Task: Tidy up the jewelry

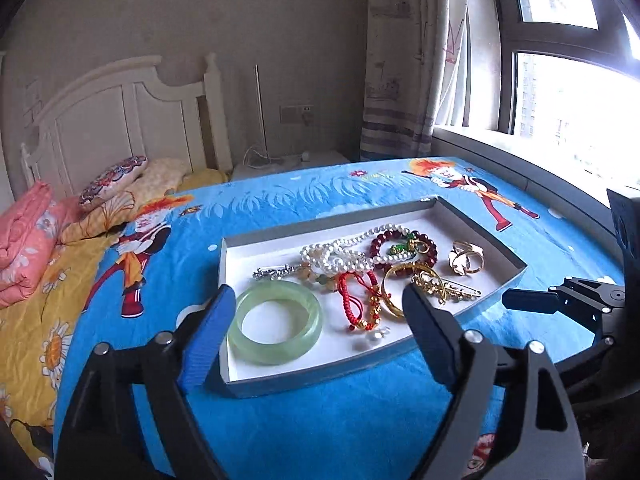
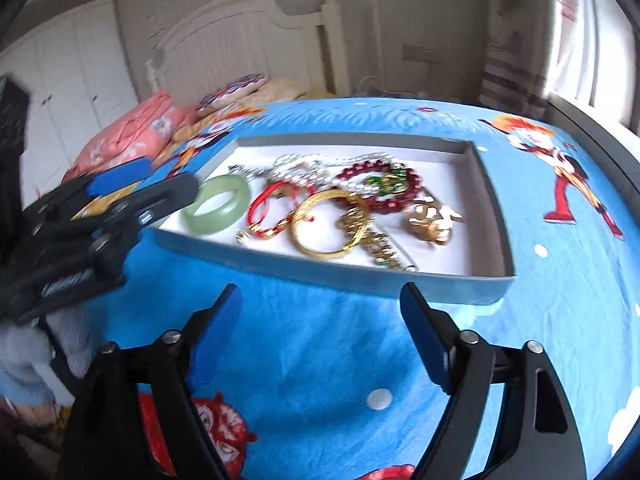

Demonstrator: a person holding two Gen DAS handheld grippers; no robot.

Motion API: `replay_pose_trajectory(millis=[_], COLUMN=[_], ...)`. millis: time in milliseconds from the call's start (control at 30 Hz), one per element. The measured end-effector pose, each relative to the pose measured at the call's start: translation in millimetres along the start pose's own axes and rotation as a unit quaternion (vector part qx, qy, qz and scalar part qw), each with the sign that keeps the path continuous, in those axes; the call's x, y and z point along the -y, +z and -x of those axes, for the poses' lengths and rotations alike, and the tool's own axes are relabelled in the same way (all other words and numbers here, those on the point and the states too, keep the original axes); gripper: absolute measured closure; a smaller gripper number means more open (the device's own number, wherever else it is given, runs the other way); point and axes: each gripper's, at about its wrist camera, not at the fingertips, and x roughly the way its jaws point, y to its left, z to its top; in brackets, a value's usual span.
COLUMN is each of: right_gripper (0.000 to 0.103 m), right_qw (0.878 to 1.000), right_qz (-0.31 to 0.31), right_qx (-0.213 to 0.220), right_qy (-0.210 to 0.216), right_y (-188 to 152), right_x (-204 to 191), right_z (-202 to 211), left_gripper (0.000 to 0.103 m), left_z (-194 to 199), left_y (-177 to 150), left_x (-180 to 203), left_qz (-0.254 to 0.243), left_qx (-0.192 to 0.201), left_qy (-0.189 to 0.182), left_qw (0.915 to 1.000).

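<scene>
A shallow grey tray with a white floor (image 1: 256,364) (image 2: 486,184) lies on the blue cartoon bedspread. In it are a pale green jade bangle (image 1: 276,322) (image 2: 218,204), a red cord bracelet (image 1: 358,300) (image 2: 266,206), a gold bangle (image 1: 394,290) (image 2: 328,224), a pearl necklace (image 1: 340,254), a dark red bead bracelet (image 1: 404,246) (image 2: 380,186), gold rings (image 1: 466,258) (image 2: 430,222) and a silver clip (image 1: 272,272). My left gripper (image 1: 318,312) is open over the tray's near edge, around the jade bangle and red cord. My right gripper (image 2: 320,308) is open and empty, just short of the tray.
The bedspread (image 1: 320,420) covers the bed. Pillows and a pink quilt (image 1: 24,244) lie by the white headboard (image 1: 120,112). A window (image 1: 568,92) and curtain (image 1: 404,60) are at the right. The right gripper shows at the left view's right edge (image 1: 532,300).
</scene>
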Motion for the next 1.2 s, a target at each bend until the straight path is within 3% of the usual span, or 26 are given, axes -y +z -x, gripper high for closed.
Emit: replay_pose_trajectory(millis=[100, 300, 467, 633, 933, 1200], right_gripper=[0.018, 0.017, 0.017, 0.017, 0.017, 0.017], right_qw=[0.999, 0.995, 0.993, 0.992, 0.992, 0.992], right_qz=[-0.023, -0.033, -0.021, -0.044, -0.055, -0.058], right_qx=[0.006, 0.022, 0.031, 0.027, 0.036, 0.039], right_qy=[-0.025, -0.089, -0.112, -0.114, -0.107, -0.103], right_y=[1, -5, -5, -5, -6, -7], right_x=[4, 1, 0, 7, 11, 11], right_z=[-1, 1, 0, -1, 2, 4], left_gripper=[0.003, 0.003, 0.003, 0.003, 0.003, 0.003], left_z=[4, 1, -6, -6, -6, -5], left_y=[-1, -14, -25, -28, -28, -28], left_x=[6, 6, -10, -16, 1, -4], left_qz=[0.007, 0.038, 0.09, 0.105, 0.054, 0.063], left_qx=[0.014, 0.001, -0.019, -0.023, -0.022, -0.023], left_qy=[0.022, 0.051, 0.047, 0.062, 0.101, 0.093], left_qw=[0.9996, 0.9979, 0.9947, 0.9923, 0.9932, 0.9934])
